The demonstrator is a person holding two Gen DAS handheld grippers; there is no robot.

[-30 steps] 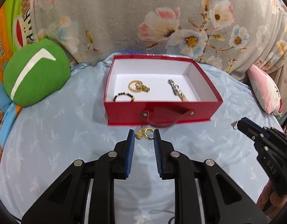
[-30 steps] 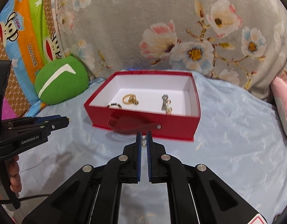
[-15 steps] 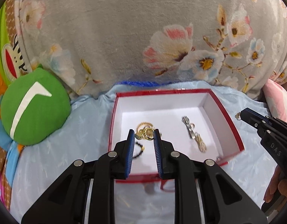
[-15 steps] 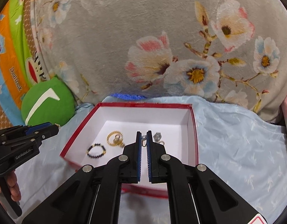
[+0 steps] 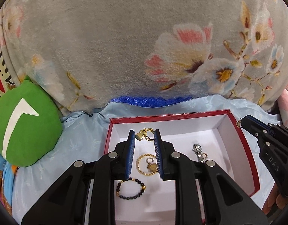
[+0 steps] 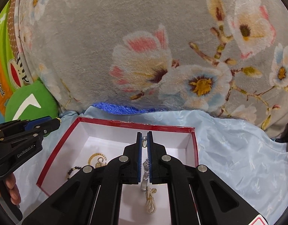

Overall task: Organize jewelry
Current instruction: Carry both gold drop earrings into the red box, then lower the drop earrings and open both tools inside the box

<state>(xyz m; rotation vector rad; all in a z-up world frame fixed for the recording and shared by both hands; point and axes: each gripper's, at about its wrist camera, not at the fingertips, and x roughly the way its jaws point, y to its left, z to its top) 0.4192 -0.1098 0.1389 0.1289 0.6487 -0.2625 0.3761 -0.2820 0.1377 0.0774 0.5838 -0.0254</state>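
Left wrist view. The left gripper (image 5: 144, 136) hangs over the open red box (image 5: 245, 146), its blue pads clamped on a gold earring (image 5: 145, 134) pinched at the fingertips. The piece is a small cluster of gold loops with a round disc hanging on its left side. It sits above the white floor of the box, near the back wall. Below it on the box floor: a gold chain ring (image 5: 146, 164) with a hook and a small charm, between the two fingers; a dark beaded bracelet (image 5: 130, 188) with gold beads, nearer the camera; a silver link piece (image 5: 199, 152) to the right. The right gripper (image 5: 240, 124) enters at the right edge, tip over the box's right rim, a small bit of metal at its tip. Green cushion (image 5: 25, 129) left of the box; floral blanket (image 5: 125, 46) behind.

Right wrist view. The right gripper (image 6: 144, 140) has its pads pressed nearly together on a small pearl earring (image 6: 144, 139), a pale bead with a thin gold hook, held at the very tips over the box interior. Beneath, partly hidden by the fingers, lie the silver link piece (image 6: 145, 176) and a coil of small pearls (image 6: 150, 200). The left gripper (image 6: 56, 121) shows at the left, a hand (image 6: 12, 191) on its grip. Box sits on a pale blue sheet (image 6: 237, 150).
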